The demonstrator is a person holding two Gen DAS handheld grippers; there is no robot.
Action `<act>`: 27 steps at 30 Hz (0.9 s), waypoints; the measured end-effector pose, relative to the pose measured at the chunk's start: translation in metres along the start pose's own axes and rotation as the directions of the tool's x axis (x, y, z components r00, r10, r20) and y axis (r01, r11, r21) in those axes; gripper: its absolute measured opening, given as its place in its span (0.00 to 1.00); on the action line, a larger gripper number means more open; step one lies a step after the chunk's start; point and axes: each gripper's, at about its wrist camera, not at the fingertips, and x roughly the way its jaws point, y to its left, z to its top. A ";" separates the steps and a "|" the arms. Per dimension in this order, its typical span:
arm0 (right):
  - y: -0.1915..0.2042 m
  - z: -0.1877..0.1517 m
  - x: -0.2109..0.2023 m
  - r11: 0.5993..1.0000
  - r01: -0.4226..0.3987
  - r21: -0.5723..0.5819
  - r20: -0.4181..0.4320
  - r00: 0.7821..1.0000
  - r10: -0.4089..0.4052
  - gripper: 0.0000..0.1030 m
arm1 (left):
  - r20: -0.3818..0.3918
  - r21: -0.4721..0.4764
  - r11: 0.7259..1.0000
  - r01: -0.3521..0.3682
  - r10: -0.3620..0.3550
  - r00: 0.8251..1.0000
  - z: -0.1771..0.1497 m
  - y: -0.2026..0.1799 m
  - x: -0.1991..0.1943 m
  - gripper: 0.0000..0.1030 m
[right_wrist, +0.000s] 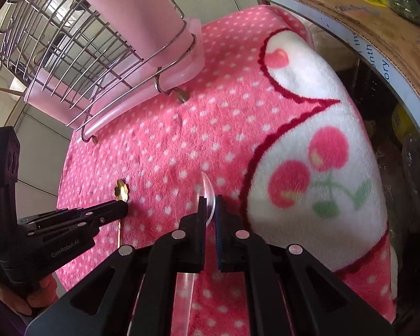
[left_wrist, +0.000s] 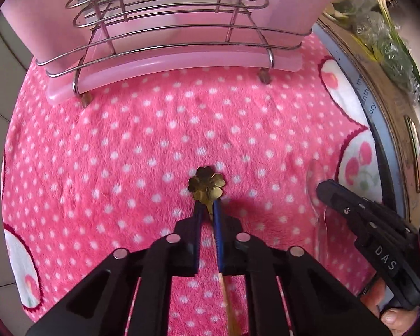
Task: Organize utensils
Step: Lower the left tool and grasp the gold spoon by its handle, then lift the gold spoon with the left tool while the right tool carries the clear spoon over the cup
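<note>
My left gripper (left_wrist: pixel 207 205) is shut on a gold spoon (left_wrist: pixel 207 183) with a flower-shaped end, low over the pink dotted blanket (left_wrist: pixel 154 140); the spoon's handle runs back under the fingers. In the right wrist view the left gripper (right_wrist: pixel 123 205) shows at the left with the gold spoon (right_wrist: pixel 121 189). My right gripper (right_wrist: pixel 210 203) is shut on a clear plastic spoon (right_wrist: pixel 208 193). It shows at the right of the left wrist view (left_wrist: pixel 322 187) beside the clear spoon (left_wrist: pixel 313 173). A wire utensil rack (left_wrist: pixel 165 14) with pink inserts stands at the back, also seen in the right wrist view (right_wrist: pixel 78 56).
The rack sits on a pink tray (left_wrist: pixel 168 67). A cardboard box (left_wrist: pixel 392 98) holding bagged greens (left_wrist: pixel 378 28) borders the blanket on the right. The blanket has white patches with cherries (right_wrist: pixel 322 154). Tiled floor (left_wrist: pixel 2 56) lies to the left.
</note>
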 end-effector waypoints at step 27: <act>-0.017 0.012 0.004 0.983 -0.136 0.124 -0.124 0.981 0.151 0.07 | -0.104 0.028 0.999 0.043 -0.040 0.994 0.020 0.047 0.000 0.05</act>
